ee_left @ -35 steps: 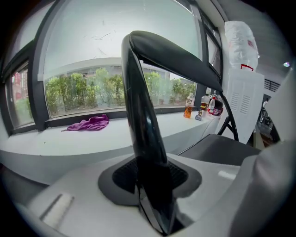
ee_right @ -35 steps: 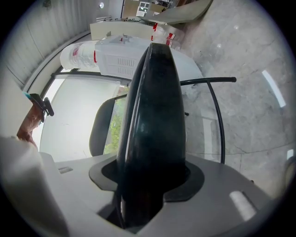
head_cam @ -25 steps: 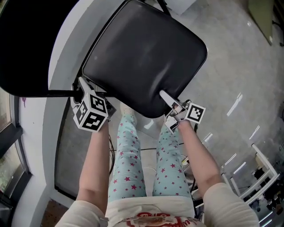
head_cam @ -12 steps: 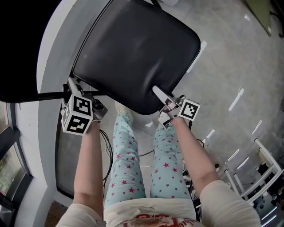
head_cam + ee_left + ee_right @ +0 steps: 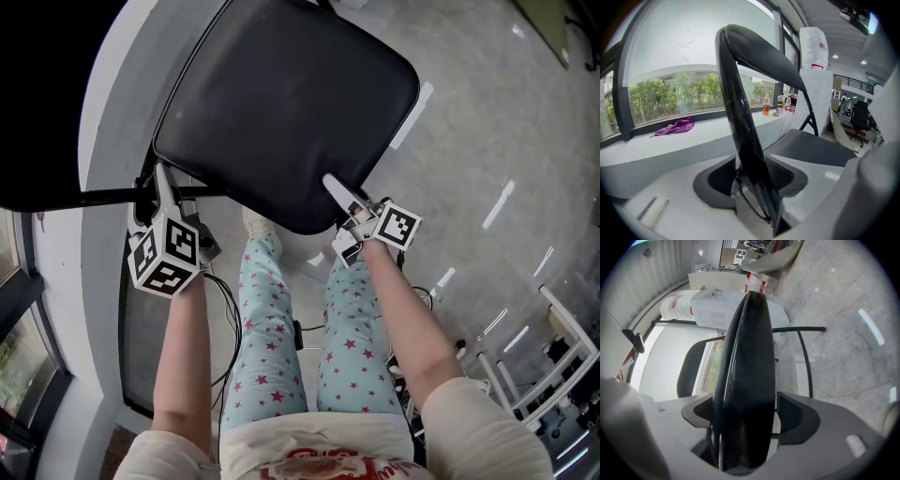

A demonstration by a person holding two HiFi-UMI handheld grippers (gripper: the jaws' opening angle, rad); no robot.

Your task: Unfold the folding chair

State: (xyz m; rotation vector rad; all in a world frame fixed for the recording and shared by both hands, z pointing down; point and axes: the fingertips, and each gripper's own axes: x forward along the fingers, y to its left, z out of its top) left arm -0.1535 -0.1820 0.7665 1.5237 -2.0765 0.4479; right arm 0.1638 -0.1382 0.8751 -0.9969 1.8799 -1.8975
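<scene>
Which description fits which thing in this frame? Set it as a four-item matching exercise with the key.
Things:
1. seat
2. cloth
3. right tongs
4. trousers

Descriptions:
A. purple, lying on the sill
B. pale blue with red stars
C. shut on the seat's near edge
D. black and broad

Pairs: 1-D, 2-A, 3-C, 4-B

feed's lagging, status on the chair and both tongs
Left tongs shut on seat corner. Right tongs shut on its near edge. Seat held above person's legs.
</scene>
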